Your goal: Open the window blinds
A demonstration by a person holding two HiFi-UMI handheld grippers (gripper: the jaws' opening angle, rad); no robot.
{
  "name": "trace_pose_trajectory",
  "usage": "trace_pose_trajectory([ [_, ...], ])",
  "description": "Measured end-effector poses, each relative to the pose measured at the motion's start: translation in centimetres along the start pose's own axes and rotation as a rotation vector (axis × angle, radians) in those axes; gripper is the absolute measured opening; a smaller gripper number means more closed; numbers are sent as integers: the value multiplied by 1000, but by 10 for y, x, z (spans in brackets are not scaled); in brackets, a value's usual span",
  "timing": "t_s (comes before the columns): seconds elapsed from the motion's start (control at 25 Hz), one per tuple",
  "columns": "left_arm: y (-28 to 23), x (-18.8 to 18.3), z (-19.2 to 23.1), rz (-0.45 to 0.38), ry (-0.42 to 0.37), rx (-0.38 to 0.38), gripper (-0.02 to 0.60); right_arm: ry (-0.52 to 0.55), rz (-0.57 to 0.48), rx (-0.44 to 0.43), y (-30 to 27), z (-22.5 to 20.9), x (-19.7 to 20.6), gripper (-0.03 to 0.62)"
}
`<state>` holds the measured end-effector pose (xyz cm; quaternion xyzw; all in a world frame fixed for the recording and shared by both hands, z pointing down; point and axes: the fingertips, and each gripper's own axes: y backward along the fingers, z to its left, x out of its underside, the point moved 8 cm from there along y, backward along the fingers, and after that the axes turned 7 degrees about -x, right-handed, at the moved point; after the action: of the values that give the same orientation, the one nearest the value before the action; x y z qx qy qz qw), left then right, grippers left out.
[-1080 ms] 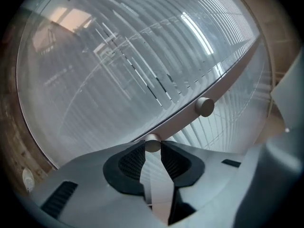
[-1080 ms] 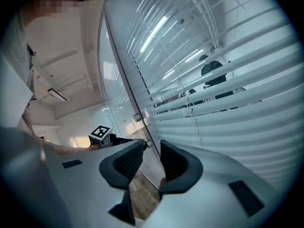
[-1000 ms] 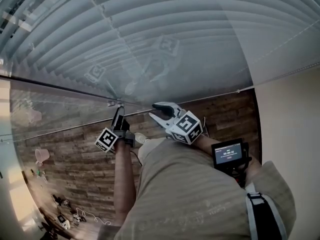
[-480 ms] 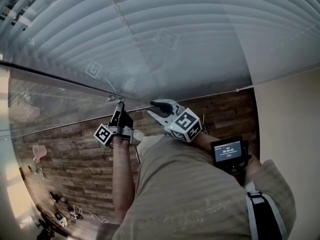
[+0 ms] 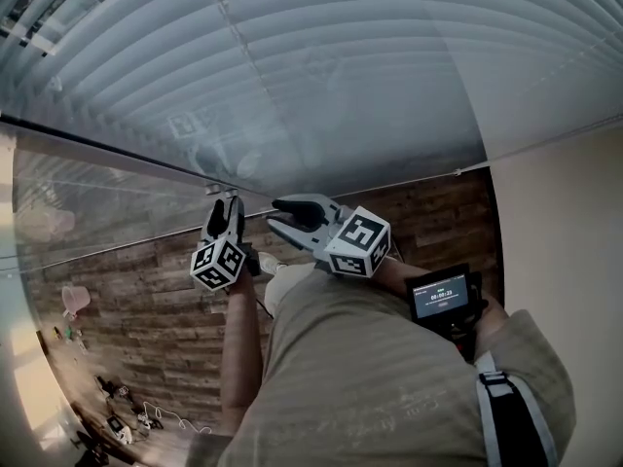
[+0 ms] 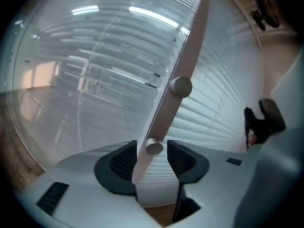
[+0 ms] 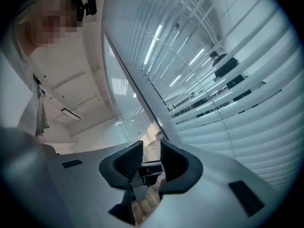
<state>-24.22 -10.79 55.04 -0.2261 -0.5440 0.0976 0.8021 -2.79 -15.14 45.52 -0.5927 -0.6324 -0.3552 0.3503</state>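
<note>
Blinds (image 5: 341,66) (tilted shut), plank floor (image 5: 127,300); left gripper (image 5: 227,204) jaws just opened around knob (image 6: 153,147), right gripper's (image 5: 274,212) apart, empty.

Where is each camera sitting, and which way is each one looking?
Head view: on the person's head, looking down at the blinds; shows left gripper, right gripper, left forearm and clothes.
Left gripper view: on the left gripper, looking along its jaws at the blinds; a pale bar stands between the jaws, which have just been opening.
Right gripper view: on the right gripper, looking along its open, empty jaws past the blinds; the person shows top left.
Shared: all see the blinds.
</note>
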Motion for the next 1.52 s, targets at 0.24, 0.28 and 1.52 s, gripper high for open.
trace_pose_trajectory([
  [0.24, -12, -1, -11, 29, -106, -39, 192, 2, -13, -40, -6, 9, -2, 101],
  [0.28, -13, 1, -11, 40, -86, -41, 172, 4, -7, -36, -5, 8, 0, 101],
  [1.52, -12, 24, 16, 33, 742, 365, 136, 39, 28, 56, 6, -5, 11, 101],
])
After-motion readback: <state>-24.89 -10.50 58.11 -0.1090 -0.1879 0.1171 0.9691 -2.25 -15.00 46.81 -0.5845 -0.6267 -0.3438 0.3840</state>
